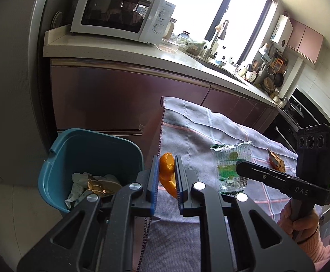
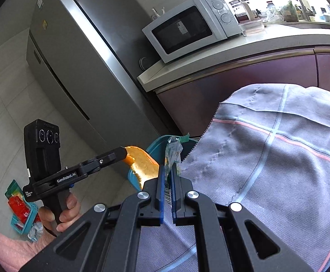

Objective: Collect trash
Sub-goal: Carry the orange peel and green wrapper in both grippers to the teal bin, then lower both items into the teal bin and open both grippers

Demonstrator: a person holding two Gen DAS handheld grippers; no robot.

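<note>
Room: kitchen, with a microwave point(image 1: 121, 13) on the counter, a fridge point(image 2: 74, 52) beside it, and a table under a grey checked cloth point(image 1: 198, 124).
Bin: blue bin point(image 1: 90, 154) on the floor at the cloth's edge, ahead and to the left of the left gripper; crumpled paper and a gold wrapper already lie inside.
Left gripper: left gripper point(image 1: 167, 176) clenched on an orange peel point(image 1: 168, 174), the peel standing up between the blue pads, over the cloth's edge and just beside the bin.
Right gripper: right gripper point(image 2: 167, 181) pinched nearly closed on a clear green-printed wrapper point(image 2: 172, 154), which sticks up past the fingertips, with the bin's rim just beyond it.
Left behind: a small brown scrap point(image 1: 277, 162) lies on the cloth, beyond the right gripper in the left view.
Step, as I judge it: carrying two pieces of trash to the bin, not yet dropped.
Next move calls for: bringing each gripper fully over the bin's mouth before letting go, since the light wrapper could drift or cling to the pads; then going back for the scrap.
</note>
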